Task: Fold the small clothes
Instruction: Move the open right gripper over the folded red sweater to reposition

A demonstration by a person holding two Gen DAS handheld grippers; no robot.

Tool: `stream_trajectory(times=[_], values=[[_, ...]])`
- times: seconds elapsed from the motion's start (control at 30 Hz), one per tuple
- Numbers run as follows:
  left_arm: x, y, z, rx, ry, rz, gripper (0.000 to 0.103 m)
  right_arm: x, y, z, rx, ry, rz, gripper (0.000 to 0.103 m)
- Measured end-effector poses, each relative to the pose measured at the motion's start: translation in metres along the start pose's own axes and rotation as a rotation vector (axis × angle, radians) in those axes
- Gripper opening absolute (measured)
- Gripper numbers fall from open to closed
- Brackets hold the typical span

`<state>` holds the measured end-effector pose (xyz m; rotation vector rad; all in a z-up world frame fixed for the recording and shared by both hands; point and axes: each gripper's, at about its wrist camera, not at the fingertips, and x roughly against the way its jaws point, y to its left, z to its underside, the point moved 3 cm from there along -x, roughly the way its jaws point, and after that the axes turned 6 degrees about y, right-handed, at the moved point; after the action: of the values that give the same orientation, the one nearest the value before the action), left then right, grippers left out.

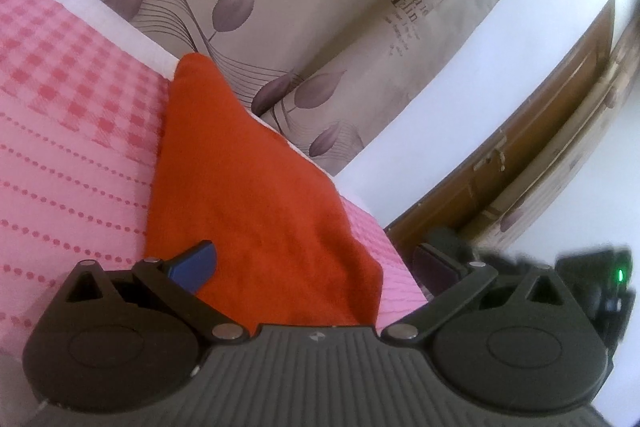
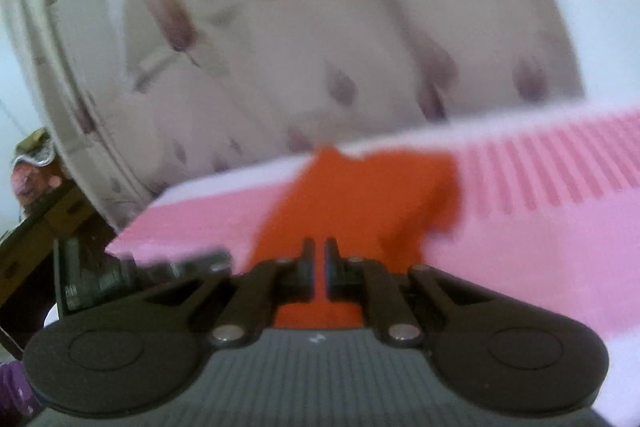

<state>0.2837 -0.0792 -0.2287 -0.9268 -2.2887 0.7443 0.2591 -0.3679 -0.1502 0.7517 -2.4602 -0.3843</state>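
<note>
An orange-red cloth [image 1: 256,187] lies on the pink checked bed cover [image 1: 72,115], stretching from the bed's far edge toward me. My left gripper [image 1: 316,263] is open, its blue finger pad [image 1: 192,267] resting over the cloth's near left edge and the other finger beyond the cloth's right side. In the blurred right wrist view the same cloth [image 2: 360,195] lies on the pink cover [image 2: 540,227]. My right gripper [image 2: 319,267] is shut on the cloth's near edge, with orange fabric showing between and below the jaws.
A curtain with purple leaf prints [image 1: 280,7] hangs behind the bed. A brown wooden door [image 1: 520,155] and white wall stand to the right. The right gripper's body [image 1: 600,287] with a green light shows at the left wrist view's right edge. Cardboard boxes [image 2: 44,227] sit at left.
</note>
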Motion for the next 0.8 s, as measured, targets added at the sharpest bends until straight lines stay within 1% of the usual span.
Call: stream_trajectory(times=[0.07, 0.13, 0.17, 0.23, 0.27, 0.3, 0.43, 0.6, 0.7, 0.73, 0.8], values=[[0.002, -0.002, 0.001, -0.014, 0.000, -0.011, 0.103, -0.021, 0.007, -0.014, 0.043, 0.005, 0.004, 0.006], [0.003, -0.004, 0.003, -0.030, 0.000, -0.023, 0.103, -0.046, 0.007, -0.018, 0.094, 0.055, 0.040, 0.006], [0.004, -0.004, 0.003, -0.037, 0.002, -0.027, 0.103, -0.058, 0.003, -0.014, 0.111, 0.100, 0.076, 0.006], [0.003, -0.005, 0.004, -0.050, 0.007, -0.033, 0.103, -0.077, -0.006, 0.007, 0.176, 0.214, 0.203, 0.003], [0.002, -0.006, 0.005, -0.056, 0.009, -0.037, 0.103, -0.081, -0.009, 0.021, 0.224, 0.251, 0.258, 0.003], [0.002, -0.007, 0.005, -0.066, 0.010, -0.043, 0.103, -0.073, -0.010, 0.031, 0.257, 0.207, 0.259, 0.003], [-0.002, -0.012, 0.007, -0.119, 0.018, -0.073, 0.103, -0.057, -0.021, 0.044, 0.200, 0.140, 0.247, 0.003], [-0.003, -0.015, 0.009, -0.152, 0.019, -0.091, 0.103, -0.056, 0.001, 0.047, 0.280, 0.134, 0.302, 0.004], [-0.004, -0.017, 0.010, -0.162, 0.018, -0.098, 0.103, -0.041, 0.017, 0.044, 0.326, 0.067, 0.299, 0.005], [-0.004, -0.017, 0.011, -0.164, 0.018, -0.100, 0.103, -0.040, 0.021, 0.046, 0.350, 0.076, 0.296, 0.005], [-0.005, -0.018, 0.011, -0.170, 0.019, -0.106, 0.103, -0.053, 0.017, 0.060, 0.360, 0.179, 0.323, 0.004]])
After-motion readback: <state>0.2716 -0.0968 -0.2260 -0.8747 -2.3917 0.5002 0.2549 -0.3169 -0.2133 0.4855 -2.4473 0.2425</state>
